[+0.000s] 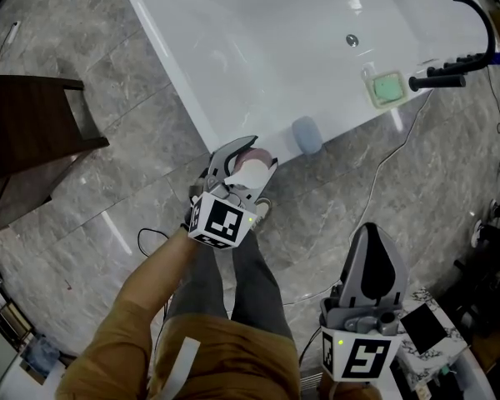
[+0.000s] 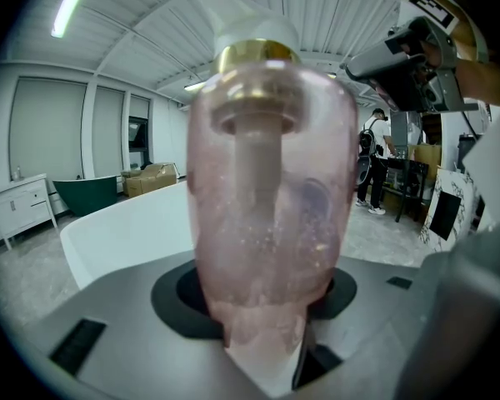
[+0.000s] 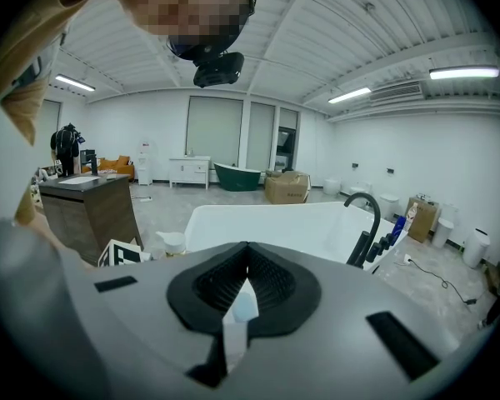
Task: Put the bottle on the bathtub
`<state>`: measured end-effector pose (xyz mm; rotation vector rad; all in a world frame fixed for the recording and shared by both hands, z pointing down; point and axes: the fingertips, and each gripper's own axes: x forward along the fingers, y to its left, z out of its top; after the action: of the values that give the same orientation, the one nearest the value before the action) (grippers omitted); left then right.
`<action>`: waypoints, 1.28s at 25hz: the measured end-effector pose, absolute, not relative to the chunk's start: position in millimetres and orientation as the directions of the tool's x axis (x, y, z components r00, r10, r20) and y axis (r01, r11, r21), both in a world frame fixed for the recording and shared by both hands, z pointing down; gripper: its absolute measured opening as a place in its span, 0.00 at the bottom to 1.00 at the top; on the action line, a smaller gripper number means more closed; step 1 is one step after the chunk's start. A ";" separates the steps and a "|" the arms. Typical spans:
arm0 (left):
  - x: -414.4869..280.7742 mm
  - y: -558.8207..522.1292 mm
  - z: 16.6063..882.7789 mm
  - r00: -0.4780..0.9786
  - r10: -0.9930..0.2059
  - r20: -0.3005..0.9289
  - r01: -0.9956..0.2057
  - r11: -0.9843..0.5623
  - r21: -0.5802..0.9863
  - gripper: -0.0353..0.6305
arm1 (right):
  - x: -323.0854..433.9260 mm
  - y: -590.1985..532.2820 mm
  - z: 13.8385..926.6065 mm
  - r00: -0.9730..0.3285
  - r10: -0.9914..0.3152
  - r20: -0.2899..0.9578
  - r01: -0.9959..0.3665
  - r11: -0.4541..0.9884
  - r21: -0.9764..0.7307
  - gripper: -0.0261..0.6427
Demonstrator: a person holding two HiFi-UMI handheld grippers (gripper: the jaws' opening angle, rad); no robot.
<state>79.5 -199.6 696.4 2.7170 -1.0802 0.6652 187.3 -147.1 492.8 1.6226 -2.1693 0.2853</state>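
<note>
Left gripper (image 1: 247, 157) first: its jaws are clamped on the lower body of the bottle (image 2: 271, 198), a clear pink one with a gold collar and a white pump. It stands upright between them, long axis straight up and pump towards the ceiling, so it looks ready to go down on its base without any turning.

Now the line that matters. The bathtub (image 1: 233, 115) lies dead ahead of those jaws, on the far side, and its near corner sits just beyond the fingertips. From the left gripper view the white rim shows low and to the left behind the bottle, so I judge the move to be a short carry forward and a touch left, then down onto the rim.

Right gripper (image 1: 372, 233): jaws pressed together with nothing between them. It hangs back on the near right, well apart from the tub and plainly the farther of the two. This one belongs to the left hand.

Farther out, along the rim's right end, a green soap dish (image 1: 387, 88) and a black faucet (image 1: 477, 19) take up the ledge. The stretch in front of the bottle is bare.
</note>
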 end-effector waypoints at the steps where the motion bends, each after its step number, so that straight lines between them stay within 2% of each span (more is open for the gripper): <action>1: 80.3 -200.5 696.3 0.644 -0.620 0.449 -0.682 -0.730 -0.029 0.38 | 186.4 -148.0 493.6 -0.237 -0.864 0.444 -0.950 0.302 0.081 0.05; 13: 84.1 -196.6 697.6 0.655 -0.621 0.431 -0.662 -0.746 -0.070 0.38 | 176.4 -156.0 494.7 -0.261 -0.861 0.436 -0.946 0.318 0.061 0.05; 32: 97.8 -208.2 697.3 0.638 -0.666 0.387 -0.702 -0.709 -0.063 0.38 | 181.7 -145.2 496.8 -0.253 -0.865 0.434 -0.949 0.309 0.062 0.05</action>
<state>97.8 -208.2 697.3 2.7580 -1.1551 0.5936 181.7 -145.2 496.8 1.6176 -2.1951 0.2975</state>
